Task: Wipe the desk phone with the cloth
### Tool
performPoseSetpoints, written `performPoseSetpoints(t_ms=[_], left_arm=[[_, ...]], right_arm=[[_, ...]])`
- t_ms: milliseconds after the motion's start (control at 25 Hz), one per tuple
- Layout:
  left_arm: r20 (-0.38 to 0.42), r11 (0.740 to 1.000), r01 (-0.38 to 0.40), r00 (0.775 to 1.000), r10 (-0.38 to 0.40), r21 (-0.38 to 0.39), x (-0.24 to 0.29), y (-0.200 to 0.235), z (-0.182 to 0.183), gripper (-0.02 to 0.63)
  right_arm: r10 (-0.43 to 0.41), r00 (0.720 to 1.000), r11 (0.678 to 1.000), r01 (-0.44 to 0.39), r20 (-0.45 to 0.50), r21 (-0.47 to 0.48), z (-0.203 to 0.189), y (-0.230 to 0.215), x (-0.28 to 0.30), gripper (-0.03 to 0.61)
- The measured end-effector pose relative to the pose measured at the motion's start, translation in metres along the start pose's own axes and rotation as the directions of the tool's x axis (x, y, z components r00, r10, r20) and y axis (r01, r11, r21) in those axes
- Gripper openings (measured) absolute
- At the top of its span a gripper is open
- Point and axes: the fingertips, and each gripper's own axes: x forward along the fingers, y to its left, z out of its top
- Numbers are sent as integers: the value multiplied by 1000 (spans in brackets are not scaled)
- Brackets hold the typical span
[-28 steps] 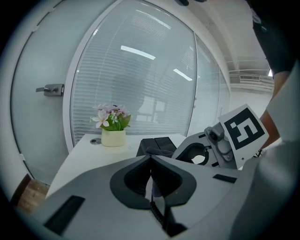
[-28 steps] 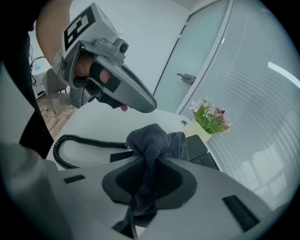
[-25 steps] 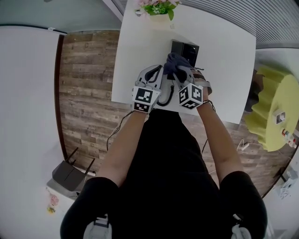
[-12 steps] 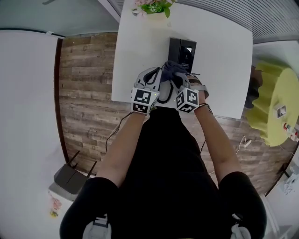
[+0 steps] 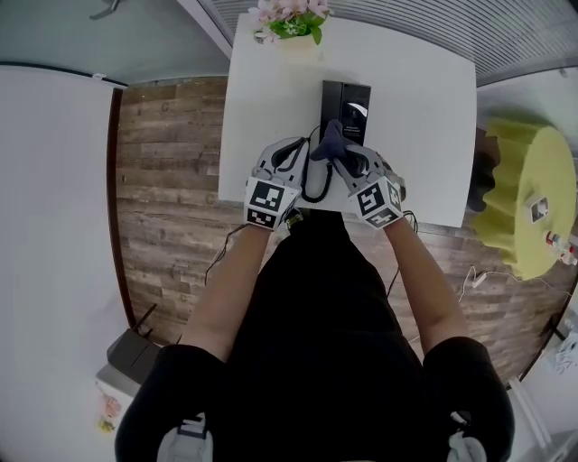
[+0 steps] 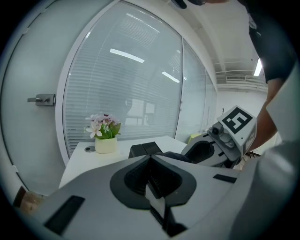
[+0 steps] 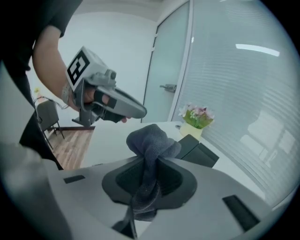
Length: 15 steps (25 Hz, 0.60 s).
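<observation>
Desk phone (image 5: 345, 104) mid-way across the table (image 5: 424, 108), flower pot (image 5: 291, 18) at its far left corner, cloth (image 5: 330, 140) at the phone's near end, in the right gripper (image 5: 341, 161), left gripper (image 5: 298, 155) just left of it

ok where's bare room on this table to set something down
Wide bare tabletop right of the desk phone; narrower strip left of it, between flower pot and left gripper. Crowded near edge, where right gripper holds the cloth.
</observation>
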Motion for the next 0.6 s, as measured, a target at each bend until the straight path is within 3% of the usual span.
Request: performPoseSetpoints(t_ms=[280,600], left_arm=[[83,998,38,996,-42,49,-26,-9,53,11],[163,992,79,982,-94,94,-60,-34,109,11]], right_arm=[[-81,974,986,47,213,157,62,-26,-68,77],[-146,889,972,46,434,231,129,-41,-144,77]])
